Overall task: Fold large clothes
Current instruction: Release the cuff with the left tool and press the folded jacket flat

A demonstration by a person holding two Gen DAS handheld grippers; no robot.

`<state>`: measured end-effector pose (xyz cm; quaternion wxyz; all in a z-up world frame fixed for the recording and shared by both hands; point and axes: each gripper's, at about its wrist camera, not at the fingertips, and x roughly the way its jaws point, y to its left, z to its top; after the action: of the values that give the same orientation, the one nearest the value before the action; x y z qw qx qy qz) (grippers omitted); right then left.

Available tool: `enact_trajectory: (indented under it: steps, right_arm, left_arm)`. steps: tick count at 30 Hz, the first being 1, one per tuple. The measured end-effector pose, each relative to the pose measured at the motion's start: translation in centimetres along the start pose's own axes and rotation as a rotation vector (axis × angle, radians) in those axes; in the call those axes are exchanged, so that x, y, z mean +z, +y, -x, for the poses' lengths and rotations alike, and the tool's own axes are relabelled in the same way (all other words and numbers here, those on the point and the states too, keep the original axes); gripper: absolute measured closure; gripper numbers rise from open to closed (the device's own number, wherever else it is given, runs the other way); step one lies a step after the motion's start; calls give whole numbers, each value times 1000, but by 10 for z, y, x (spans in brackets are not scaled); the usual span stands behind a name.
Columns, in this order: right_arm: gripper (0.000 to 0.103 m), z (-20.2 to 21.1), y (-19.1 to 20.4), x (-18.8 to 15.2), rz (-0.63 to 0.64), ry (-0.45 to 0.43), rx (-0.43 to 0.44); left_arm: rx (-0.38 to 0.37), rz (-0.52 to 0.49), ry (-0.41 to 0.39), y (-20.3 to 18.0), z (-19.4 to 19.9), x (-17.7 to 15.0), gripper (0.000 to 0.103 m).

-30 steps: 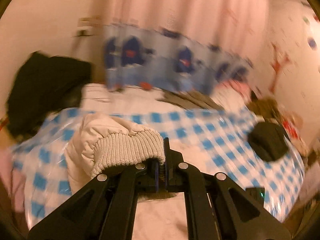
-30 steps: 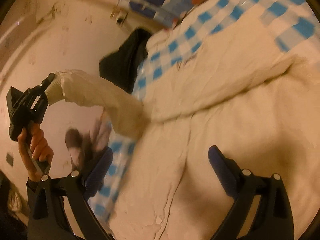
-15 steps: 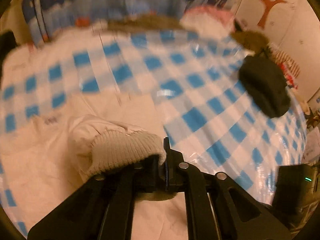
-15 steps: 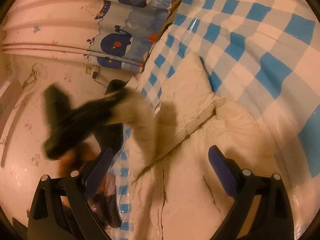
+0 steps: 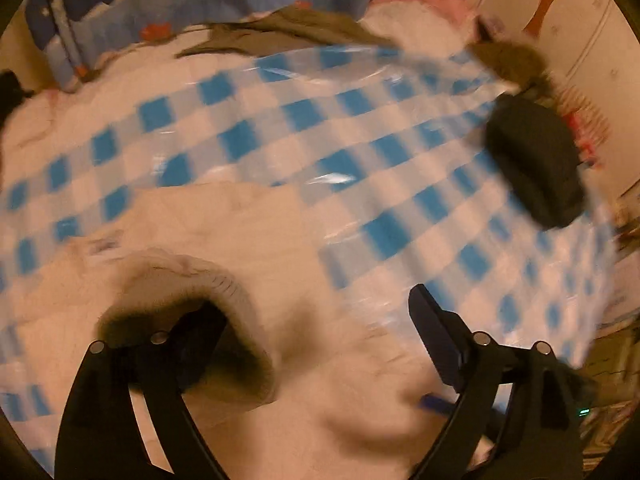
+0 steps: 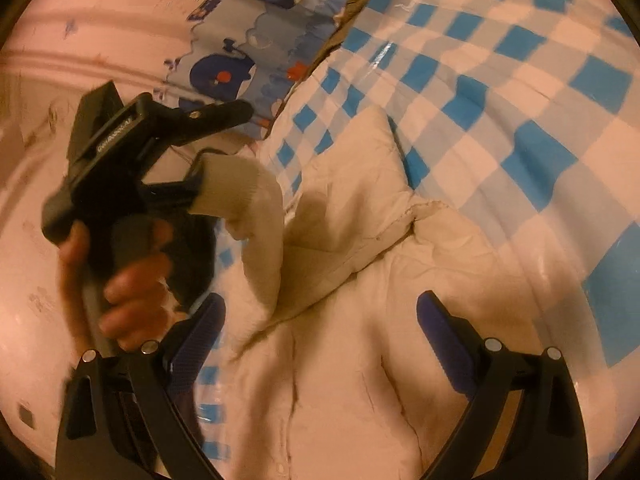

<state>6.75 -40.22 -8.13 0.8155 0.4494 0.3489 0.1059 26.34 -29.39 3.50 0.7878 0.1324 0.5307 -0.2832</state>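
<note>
Swung down over the jacket (image 5: pixel 248 240), left claw (image 5: pixel 316 344) has just spread, cuff (image 5: pixel 224 292) seemingly released; right claw (image 6: pixel 320 340) gapes.

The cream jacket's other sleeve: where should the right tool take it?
Judging by the ribbed cuff beside the left tool, the knit cuff end is likely best: narrow, firm, fits between pads. The other sleeve's cuff is out of view, so its side cannot be told. The right tool is open over the jacket.

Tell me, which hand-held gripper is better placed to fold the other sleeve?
Probably the right hand-held gripper: open and empty above the jacket body. The left hand-held gripper, jaws just opened, has the ribbed cuff hanging on one finger.
</note>
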Motion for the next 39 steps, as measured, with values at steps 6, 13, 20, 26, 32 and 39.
enact_trajectory:
  steps: [6,13,20,26,32,39]
  right_arm:
    - [10,-24,-6,-13,-16,62,-12]
    - [10,-19,7,-14,53,47,-34]
    - [10,-16,92,-14,488,-76,-199]
    - [10,-127,143,40,743,43,-270]
    - [11,-208,26,91,498,236,-500]
    - [11,-205,32,86,594,232,-576]
  left_arm:
    - [138,-23,130,-1,-4,12,16]
    - [60,-18,-81,-21,45,19,16]
    - [48,247,-335,128,84,-93,16]
    - [-50,627,-447,286,65,-183,16]
    - [-24,662,-324,329,-16,-206,16]
    - [-110,779,-258,355,-49,-235,8]
